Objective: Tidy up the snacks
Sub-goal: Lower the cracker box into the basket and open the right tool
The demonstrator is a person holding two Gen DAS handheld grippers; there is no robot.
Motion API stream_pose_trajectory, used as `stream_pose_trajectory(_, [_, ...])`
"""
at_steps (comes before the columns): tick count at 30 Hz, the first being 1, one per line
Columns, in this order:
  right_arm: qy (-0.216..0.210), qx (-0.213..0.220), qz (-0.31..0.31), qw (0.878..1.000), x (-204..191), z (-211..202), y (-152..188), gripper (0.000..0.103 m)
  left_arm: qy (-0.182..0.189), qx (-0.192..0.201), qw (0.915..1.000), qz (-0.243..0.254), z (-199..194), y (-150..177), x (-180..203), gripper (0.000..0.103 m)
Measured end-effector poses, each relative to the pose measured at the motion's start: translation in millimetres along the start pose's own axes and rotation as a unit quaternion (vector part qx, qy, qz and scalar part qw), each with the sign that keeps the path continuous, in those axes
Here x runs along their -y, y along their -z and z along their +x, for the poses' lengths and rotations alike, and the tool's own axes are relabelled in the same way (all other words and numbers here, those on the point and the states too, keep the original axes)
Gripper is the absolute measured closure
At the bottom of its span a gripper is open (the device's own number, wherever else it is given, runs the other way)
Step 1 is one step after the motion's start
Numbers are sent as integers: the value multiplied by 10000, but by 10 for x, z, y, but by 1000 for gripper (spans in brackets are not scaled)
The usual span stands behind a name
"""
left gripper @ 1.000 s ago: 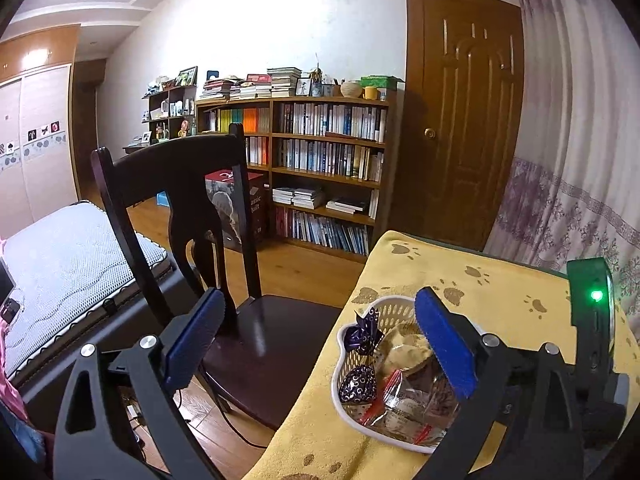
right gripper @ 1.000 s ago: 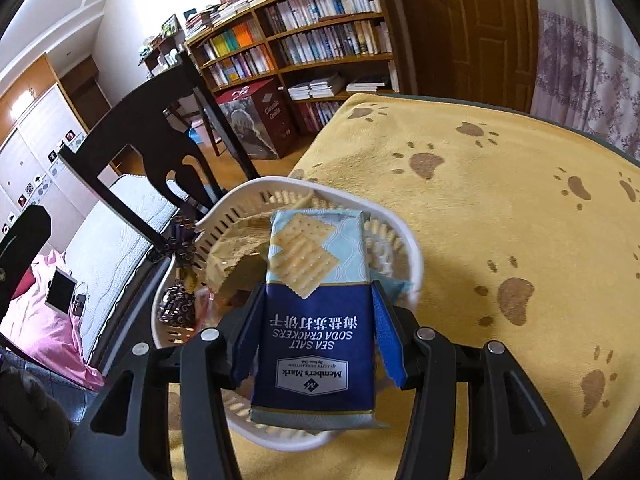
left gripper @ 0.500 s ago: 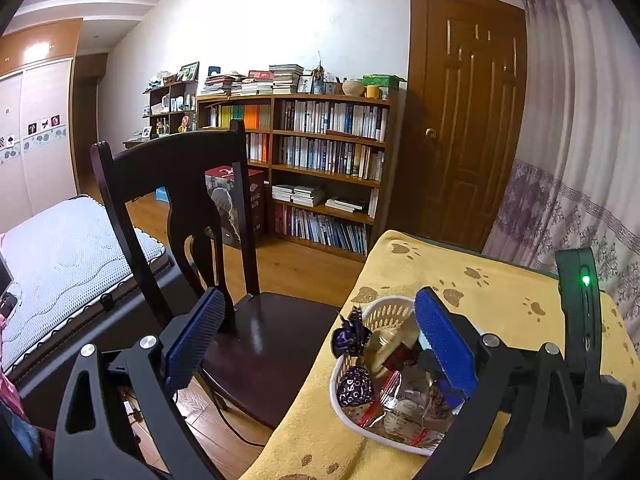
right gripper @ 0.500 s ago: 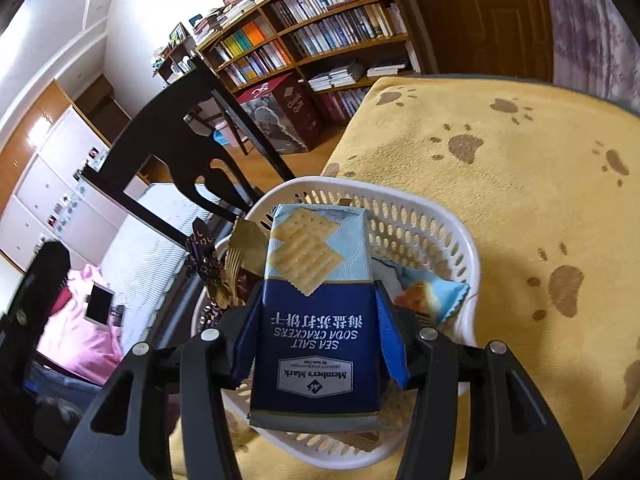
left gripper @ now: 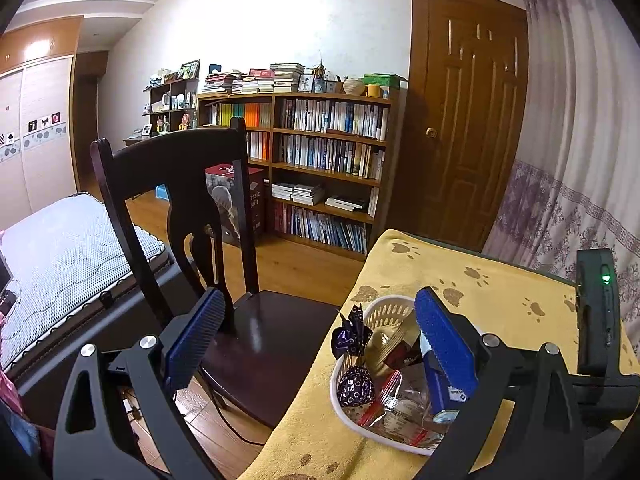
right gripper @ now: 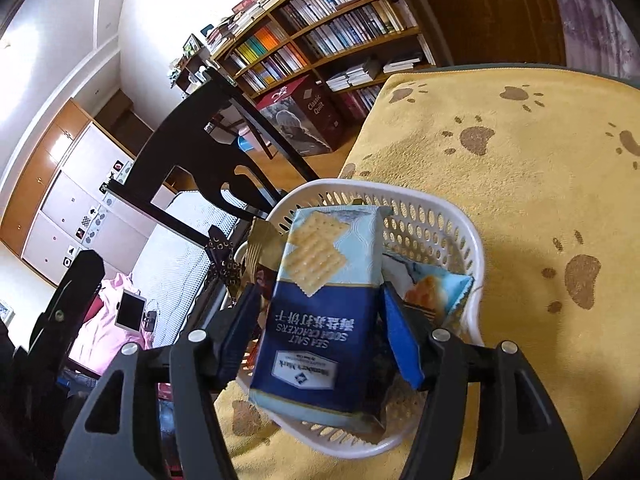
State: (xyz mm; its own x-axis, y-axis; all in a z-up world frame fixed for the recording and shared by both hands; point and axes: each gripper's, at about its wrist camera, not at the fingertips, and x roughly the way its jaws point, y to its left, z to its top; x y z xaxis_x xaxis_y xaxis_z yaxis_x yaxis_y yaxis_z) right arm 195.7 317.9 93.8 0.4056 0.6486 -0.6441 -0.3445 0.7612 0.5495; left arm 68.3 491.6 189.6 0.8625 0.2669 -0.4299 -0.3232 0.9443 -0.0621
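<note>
Two grippers are in view. The right gripper is clamped on a blue pack of sea salt soda crackers, its pads pressing the pack's two long sides. The pack hangs over a white perforated basket, its far end pointing down into the basket. The basket sits near the counter's left edge on a yellow paw-print cloth. A light blue snack packet lies in the basket just right of the crackers, and a gold-wrapped sweet and a dark purple twisted wrapper stand at its left side.

The left gripper is held off the counter's left edge with its jaws wide apart and nothing between them; one pad is over a dark wooden chair, the other over the basket. From this side the basket also holds a clear red-trimmed packet.
</note>
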Motion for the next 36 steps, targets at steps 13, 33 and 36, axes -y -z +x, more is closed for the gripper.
stream_pose_trajectory(13, [-213, 86, 179, 9996, 124, -294, 163, 41, 4, 16, 10000, 31, -20, 4, 3, 6])
stream_pose_trajectory(33, [-535, -172, -133, 9983, -189, -45, 287, 41, -12, 7, 10000, -4, -16, -6, 7, 6])
stream_pose_trajectory(36, [-515, -85, -169, 9985, -173, -119, 264, 41, -31, -18, 10000, -26, -3, -6, -3, 6])
